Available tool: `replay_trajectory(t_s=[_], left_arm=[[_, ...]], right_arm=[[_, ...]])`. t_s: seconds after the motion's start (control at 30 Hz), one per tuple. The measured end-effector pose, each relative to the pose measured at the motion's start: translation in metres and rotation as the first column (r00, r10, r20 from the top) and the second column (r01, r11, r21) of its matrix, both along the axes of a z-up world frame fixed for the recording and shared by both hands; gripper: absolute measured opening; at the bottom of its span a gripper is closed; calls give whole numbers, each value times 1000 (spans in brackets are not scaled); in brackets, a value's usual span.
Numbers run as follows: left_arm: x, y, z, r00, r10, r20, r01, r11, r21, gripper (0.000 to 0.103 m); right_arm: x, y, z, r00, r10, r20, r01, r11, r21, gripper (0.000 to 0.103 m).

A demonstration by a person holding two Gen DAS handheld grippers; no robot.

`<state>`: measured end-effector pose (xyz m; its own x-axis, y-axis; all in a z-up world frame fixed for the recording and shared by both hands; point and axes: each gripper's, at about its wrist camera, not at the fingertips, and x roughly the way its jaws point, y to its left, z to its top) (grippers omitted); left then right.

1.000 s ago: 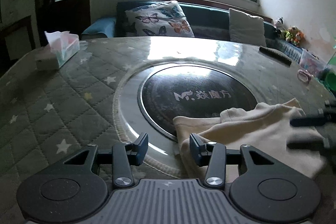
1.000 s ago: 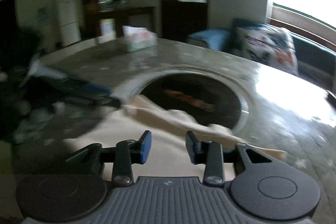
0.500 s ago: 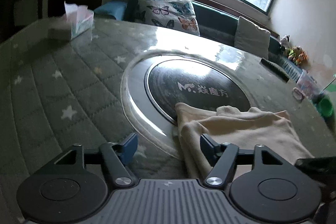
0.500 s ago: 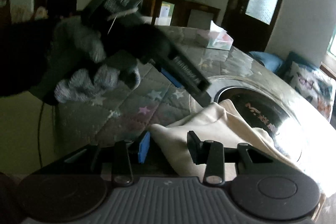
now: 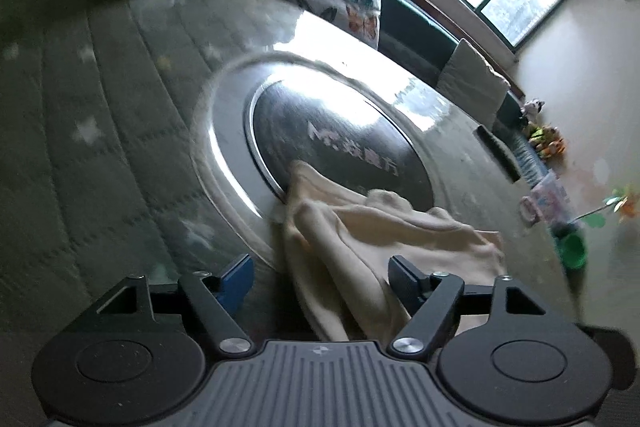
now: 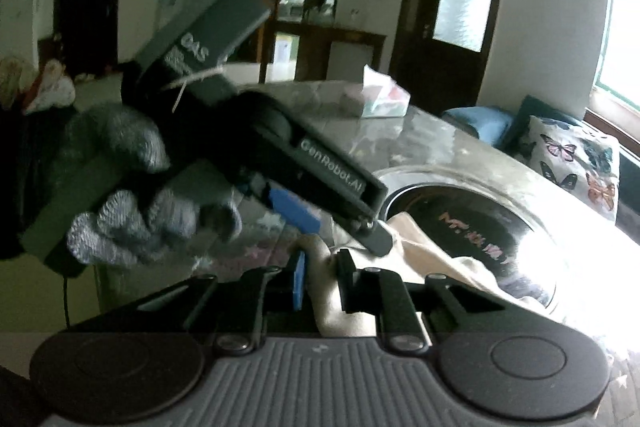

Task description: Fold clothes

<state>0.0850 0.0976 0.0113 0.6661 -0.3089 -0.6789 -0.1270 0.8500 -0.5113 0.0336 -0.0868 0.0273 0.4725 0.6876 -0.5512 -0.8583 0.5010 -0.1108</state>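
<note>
Clearly right tongs (image 6: 322, 277) pinch the cream garment (image 6: 420, 259); left tongs (image 5: 320, 277) gape around it

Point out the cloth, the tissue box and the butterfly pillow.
cloth (image 5: 360, 235), left wrist view, on its crumpled middle.
tissue box (image 6: 382, 99), right wrist view, on its side, blurred.
butterfly pillow (image 6: 572, 155), right wrist view, on its printed face.

Both wrist views low, close, sharing cream garment (image 5: 360, 243), round table (image 6: 460, 155)

Quilted table (image 5: 100, 155) — cream garment (image 5: 360, 239), tissue box (image 6: 380, 99)
</note>
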Motion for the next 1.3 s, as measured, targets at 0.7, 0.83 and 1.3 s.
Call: replay_trajectory(t_s=[0.7,0.83,1.3], left_arm=[[6,1,-9,999,25,-38,-28,997,-77,19],[6,-2,-9,999,22,-32,-23,998,-57,19],[10,-8,-6,1000,13,-26,-13,1000,4,19]], right_arm=[[26,-71,5,974,-201,-104,210,975,77,17],[59,-105,-4,920,-370,-127,379,923,59,17],[117,-180,-36,752,-608,-255,641,764,71,29]])
